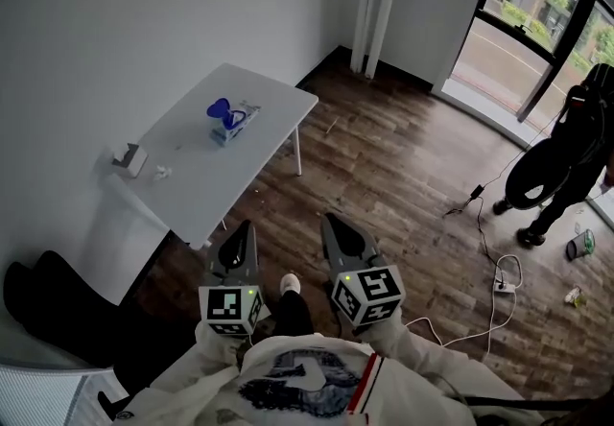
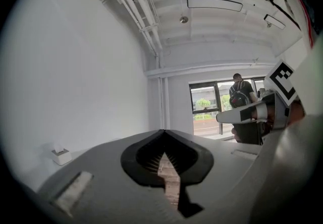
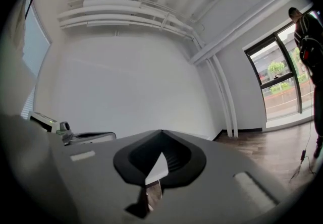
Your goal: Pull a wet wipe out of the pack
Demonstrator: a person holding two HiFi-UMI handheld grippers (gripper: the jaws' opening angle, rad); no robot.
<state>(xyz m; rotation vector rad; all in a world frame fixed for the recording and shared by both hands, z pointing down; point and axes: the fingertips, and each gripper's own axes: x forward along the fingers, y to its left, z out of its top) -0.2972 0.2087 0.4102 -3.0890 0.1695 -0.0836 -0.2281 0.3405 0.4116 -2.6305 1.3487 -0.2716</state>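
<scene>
The wet wipe pack (image 1: 231, 121) lies on the white table (image 1: 259, 165) with its blue lid flipped up. Both grippers hang low near my body, well short of the table and over the wooden floor. My left gripper (image 1: 244, 230) has its jaws together with nothing between them, and the left gripper view shows its tips (image 2: 162, 134) meeting. My right gripper (image 1: 332, 221) is shut and empty too, its jaws closed in the right gripper view (image 3: 161, 134). Neither gripper view shows the pack.
A small white box (image 1: 129, 159) sits at the table's left end beside a tiny white scrap. A person in dark clothes (image 1: 566, 165) stands by the glass doors at the right. A power strip and white cable (image 1: 503, 285) lie on the floor.
</scene>
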